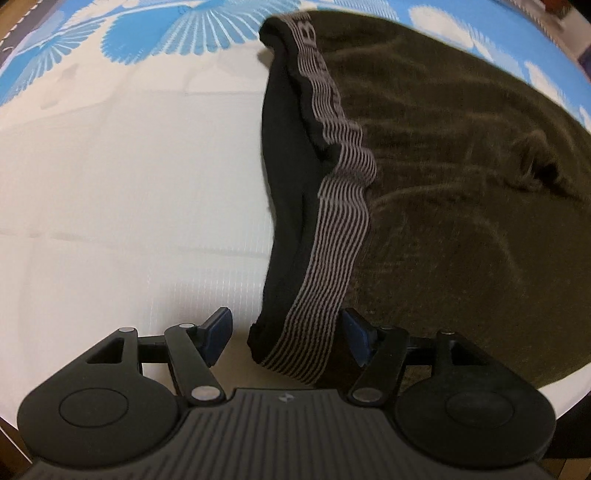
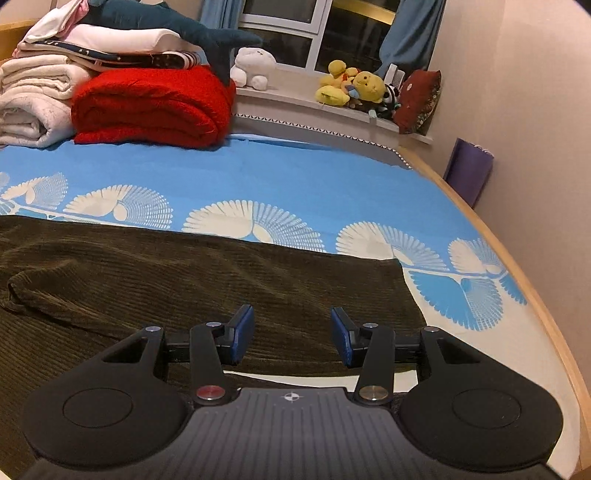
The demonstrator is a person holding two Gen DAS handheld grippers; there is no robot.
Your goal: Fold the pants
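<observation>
Dark olive corduroy pants [image 1: 461, 184] lie flat on the bed sheet [image 1: 129, 184]. Their black-and-grey striped elastic waistband [image 1: 332, 221] runs from top to bottom of the left wrist view. My left gripper [image 1: 286, 334] points down, open, with the waistband's near end between its blue pads; the left pad stands clear of the fabric. In the right wrist view the pants [image 2: 184, 277] spread across the bed, their leg end at the right. My right gripper [image 2: 291, 334] hovers open over that part near the front hem, with nothing pinched.
A folded red blanket [image 2: 155, 107], white quilts [image 2: 33, 96] and a shark plush [image 2: 177, 29] are piled at the bed's far end. Stuffed toys [image 2: 354, 88] sit on the window sill. The wooden bed edge [image 2: 517, 258] and a purple bag [image 2: 469, 173] lie to the right.
</observation>
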